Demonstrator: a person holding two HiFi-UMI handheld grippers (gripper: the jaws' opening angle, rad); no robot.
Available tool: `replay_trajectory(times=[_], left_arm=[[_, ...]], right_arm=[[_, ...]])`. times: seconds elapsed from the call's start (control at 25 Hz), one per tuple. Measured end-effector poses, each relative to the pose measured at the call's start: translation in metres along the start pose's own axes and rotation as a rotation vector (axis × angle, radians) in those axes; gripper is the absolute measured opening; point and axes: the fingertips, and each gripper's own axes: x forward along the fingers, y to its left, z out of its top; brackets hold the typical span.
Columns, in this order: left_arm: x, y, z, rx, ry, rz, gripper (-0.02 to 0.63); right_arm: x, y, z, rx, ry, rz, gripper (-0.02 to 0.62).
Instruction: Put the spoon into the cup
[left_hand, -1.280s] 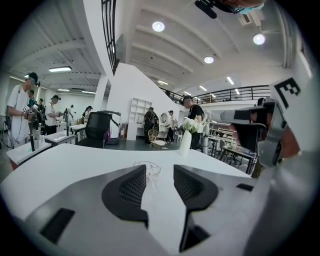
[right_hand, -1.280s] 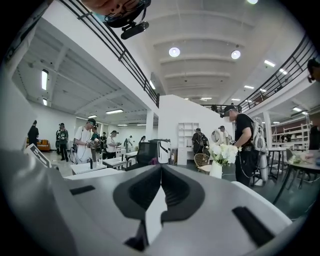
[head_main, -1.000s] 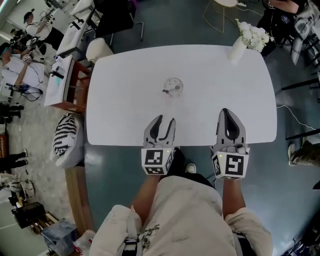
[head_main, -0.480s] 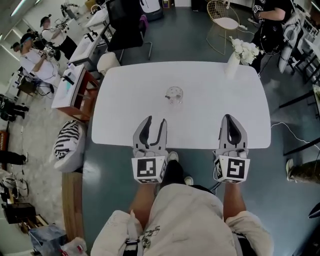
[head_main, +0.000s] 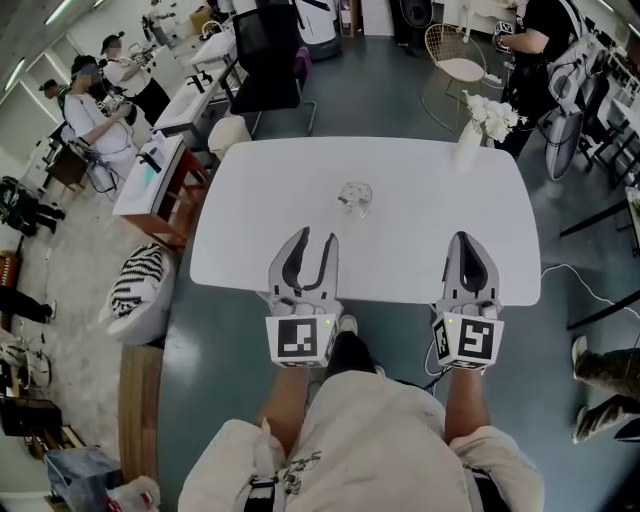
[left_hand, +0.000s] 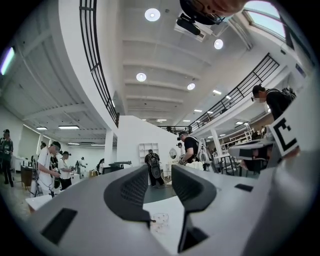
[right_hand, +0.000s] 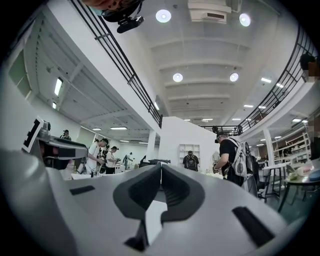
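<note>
Left claw (head_main: 315, 237) wide, empty, just closing a little; right claw (head_main: 466, 237) tight together, empty, as before

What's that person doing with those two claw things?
A person at the white table holds a grey claw in each hand. The left claw is open and empty, its jaws having just closed a little; the right claw is shut and empty. Both hover at the near edge, apart from the clear glass cup mid-table.
</note>
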Motion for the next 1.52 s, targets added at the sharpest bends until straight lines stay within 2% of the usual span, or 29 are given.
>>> replay_trajectory(times=[0.32, 0.48, 0.68, 1.2, 1.52], left_arm=[[0.0, 0.0, -0.002, -0.011, 0.02, 0.008, 0.086], [0.0, -0.001, 0.002, -0.011, 0.002, 0.009, 0.015], [-0.007, -0.01, 0.007, 0.002, -0.015, 0.002, 0.008], [-0.012, 0.009, -0.001, -0.019, 0.007, 0.043, 0.009], [-0.012, 0.008, -0.003, -0.043, 0.007, 0.036, 0.009]], right_arm=[[-0.006, -0.001, 0.008, -0.014, -0.011, 0.001, -0.011], [-0.009, -0.001, 0.01, -0.022, -0.014, 0.002, -0.011], [-0.02, -0.002, 0.014, -0.034, -0.042, -0.004, -0.012], [-0.009, 0.014, 0.012, -0.036, -0.019, 0.022, -0.012], [-0.008, 0.016, 0.007, -0.034, -0.02, 0.032, -0.012]])
